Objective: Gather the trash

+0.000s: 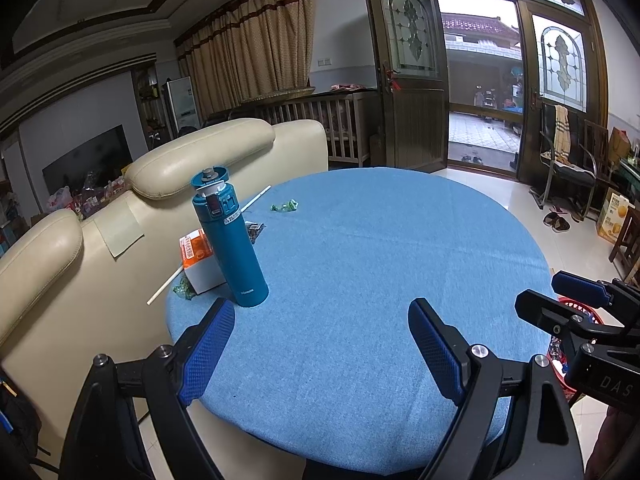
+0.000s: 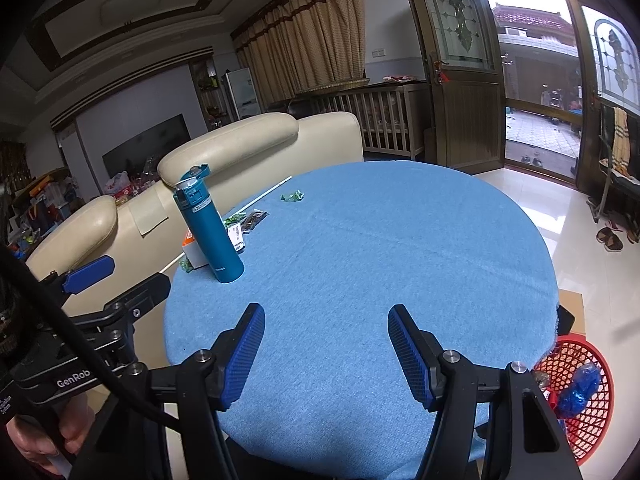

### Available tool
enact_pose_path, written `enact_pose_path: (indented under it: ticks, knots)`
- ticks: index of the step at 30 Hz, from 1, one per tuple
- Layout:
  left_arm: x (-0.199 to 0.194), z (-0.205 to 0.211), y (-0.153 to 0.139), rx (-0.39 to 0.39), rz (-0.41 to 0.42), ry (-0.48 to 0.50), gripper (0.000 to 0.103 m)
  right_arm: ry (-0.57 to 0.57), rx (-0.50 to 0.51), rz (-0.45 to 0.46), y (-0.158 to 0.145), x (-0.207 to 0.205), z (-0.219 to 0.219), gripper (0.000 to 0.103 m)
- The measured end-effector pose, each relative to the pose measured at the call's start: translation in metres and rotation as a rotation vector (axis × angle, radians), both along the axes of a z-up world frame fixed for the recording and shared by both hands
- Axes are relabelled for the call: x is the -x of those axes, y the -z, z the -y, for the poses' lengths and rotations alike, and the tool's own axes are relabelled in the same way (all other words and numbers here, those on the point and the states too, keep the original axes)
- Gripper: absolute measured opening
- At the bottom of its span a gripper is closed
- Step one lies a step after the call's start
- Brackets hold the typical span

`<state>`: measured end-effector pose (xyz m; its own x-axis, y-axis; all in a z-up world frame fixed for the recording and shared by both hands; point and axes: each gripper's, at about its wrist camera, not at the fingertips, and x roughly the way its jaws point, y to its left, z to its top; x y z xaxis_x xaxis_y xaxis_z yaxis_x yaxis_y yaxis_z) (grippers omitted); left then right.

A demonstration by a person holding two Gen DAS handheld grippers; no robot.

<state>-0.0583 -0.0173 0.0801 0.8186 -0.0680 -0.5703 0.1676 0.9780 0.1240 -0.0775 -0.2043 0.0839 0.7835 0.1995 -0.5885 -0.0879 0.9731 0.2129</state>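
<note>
On the round blue table (image 1: 380,248) (image 2: 380,240) lie a green crumpled wrapper (image 1: 285,205) (image 2: 292,196), a dark wrapper (image 1: 254,230) (image 2: 253,219), another green wrapper (image 1: 183,290) by the left edge and a long white straw (image 1: 163,288) (image 2: 267,193). A red mesh basket (image 2: 580,396) with blue trash in it stands on the floor at the right. My left gripper (image 1: 320,344) hangs open over the near table edge, nothing between its fingers. My right gripper (image 2: 326,348) is open too, and empty.
A teal flask (image 1: 230,240) (image 2: 210,226) stands upright at the table's left, beside an orange-and-white box (image 1: 198,260). A cream sofa (image 1: 120,208) backs onto the table's left side. Chairs and slippers are on the tiled floor at the right.
</note>
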Motion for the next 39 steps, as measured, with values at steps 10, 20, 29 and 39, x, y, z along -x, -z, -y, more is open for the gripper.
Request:
enact_pose_path:
  ticks: [10, 20, 29, 39]
  knots:
    - [0.0001, -0.0017, 0.0012, 0.002, -0.005, -0.001, 0.089, -0.003, 0.002, -0.002, 0.001, -0.0002, -0.0001, 0.068]
    - [0.0001, -0.0021, 0.0021, 0.005, -0.01, -0.001, 0.089, -0.002, 0.001, -0.005, 0.0018, -0.0001, -0.0007, 0.068]
    - [-0.0007, -0.0028, 0.0029, 0.009, -0.013, 0.0, 0.089, -0.003, 0.002, -0.005, 0.0019, 0.0, -0.0009, 0.068]
    - [-0.0006, -0.0028, 0.0051, 0.01, -0.02, -0.003, 0.089, -0.004, 0.004, -0.011, 0.0054, -0.0007, -0.0016, 0.068]
